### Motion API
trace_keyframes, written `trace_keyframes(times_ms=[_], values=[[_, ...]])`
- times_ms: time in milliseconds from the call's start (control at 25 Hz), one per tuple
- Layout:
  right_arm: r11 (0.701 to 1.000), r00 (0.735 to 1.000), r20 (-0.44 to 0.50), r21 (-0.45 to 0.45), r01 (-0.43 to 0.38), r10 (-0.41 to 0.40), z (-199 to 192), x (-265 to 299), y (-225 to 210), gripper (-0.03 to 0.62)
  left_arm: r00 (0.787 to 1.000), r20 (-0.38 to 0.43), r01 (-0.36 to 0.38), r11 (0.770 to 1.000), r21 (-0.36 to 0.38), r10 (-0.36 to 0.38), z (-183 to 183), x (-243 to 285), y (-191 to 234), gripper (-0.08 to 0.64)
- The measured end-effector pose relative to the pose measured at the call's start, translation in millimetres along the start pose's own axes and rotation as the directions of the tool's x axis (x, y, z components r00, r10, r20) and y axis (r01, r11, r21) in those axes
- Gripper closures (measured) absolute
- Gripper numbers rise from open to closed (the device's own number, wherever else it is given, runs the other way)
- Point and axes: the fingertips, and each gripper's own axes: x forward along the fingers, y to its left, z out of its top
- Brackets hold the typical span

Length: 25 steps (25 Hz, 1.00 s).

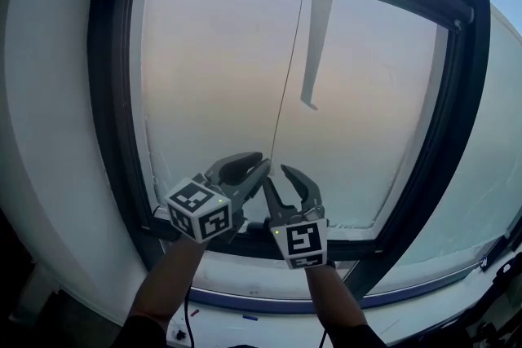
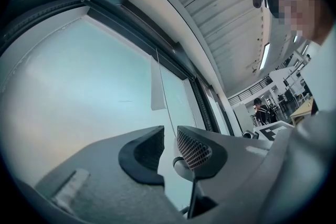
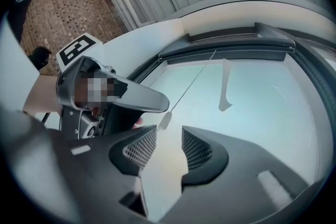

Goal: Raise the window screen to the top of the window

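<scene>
Both my forearms held up side by side, pointing at window. Left hand-held gripper (image 1: 263,164): jaws narrow, pull cord (image 1: 285,77) end in gap, touching one pad only. Right hand-held gripper (image 1: 274,174): jaws wide, nothing between, just beside cord. Beyond: window screen (image 1: 220,77) spans pane ahead and above both.

The dark window frame (image 1: 114,134) holds a pale window screen (image 1: 212,77), a thin cord (image 1: 284,85) hanging before it.
</scene>
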Motion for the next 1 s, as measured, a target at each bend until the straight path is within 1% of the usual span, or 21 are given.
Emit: trace_keyframes(times_ms=[120, 200, 320, 400, 480, 560, 600, 680, 720, 760, 840, 920, 960, 1000], values=[[0.997, 0.999, 0.003, 0.067, 0.035, -0.036, -4, -8, 2, 0.422, 1.000, -0.008, -0.019, 0.999, -0.025, 0.019, -16, -10, 5, 0.479], [0.994, 0.999, 0.006, 0.104, 0.041, -0.042, -16, -14, 4, 0.422, 0.999, -0.018, -0.034, 0.998, -0.050, 0.033, -30, -20, 8, 0.479], [0.990, 0.999, 0.007, 0.135, 0.051, -0.052, -40, -32, 9, 0.425, 0.998, -0.033, -0.061, 0.995, -0.082, 0.059, -54, -41, 11, 0.479], [0.984, 0.998, -0.009, 0.171, 0.058, -0.058, -56, -47, 15, 0.465, 0.997, -0.034, -0.078, 0.992, -0.097, 0.075, -70, -59, 12, 0.479], [0.969, 0.997, -0.037, 0.234, 0.076, -0.069, -69, -63, 18, 0.502, 0.995, -0.034, -0.095, 0.990, -0.108, 0.092, -85, -76, 14, 0.479], [0.949, 0.993, -0.072, 0.298, 0.107, -0.089, -82, -80, 22, 0.529, 0.993, -0.051, -0.113, 0.989, -0.100, 0.108, -99, -92, 14, 0.479], [0.942, 0.992, -0.088, 0.314, 0.118, -0.095, -90, -87, 24, 0.539, 0.991, -0.059, -0.122, 0.989, -0.085, 0.118, -106, -98, 13, 0.479], [0.937, 0.989, -0.110, 0.324, 0.128, -0.097, -105, -100, 30, 0.565, 0.989, -0.067, -0.138, 0.989, -0.049, 0.135, -114, -109, 11, 0.489], [0.936, 0.987, -0.125, 0.324, 0.134, -0.098, -112, -106, 32, 0.577, 0.988, -0.068, -0.143, 0.989, -0.039, 0.140, -118, -114, 8, 0.516], [0.934, 0.983, -0.153, 0.326, 0.148, -0.102, -117, -114, 35, 0.584, 0.987, -0.070, -0.144, 0.989, -0.035, 0.142, -122, -119, 6, 0.520], [0.927, 0.974, -0.196, 0.330, 0.176, -0.115, -124, -129, 38, 0.584, 0.987, -0.081, -0.141, 0.989, -0.041, 0.137, -134, -130, 2, 0.520], [0.926, 0.969, -0.207, 0.322, 0.198, -0.135, -129, -146, 37, 0.584, 0.985, -0.088, -0.151, 0.987, -0.057, 0.146, -147, -141, 4, 0.525], [0.925, 0.965, -0.215, 0.316, 0.213, -0.149, -133, -155, 35, 0.584, 0.984, -0.087, -0.163, 0.984, -0.073, 0.157, -153, -148, 6, 0.548], [0.922, 0.961, -0.225, 0.312, 0.230, -0.164, -139, -165, 34, 0.586, 0.982, -0.084, -0.178, 0.979, -0.097, 0.170, -160, -154, 8, 0.552]])
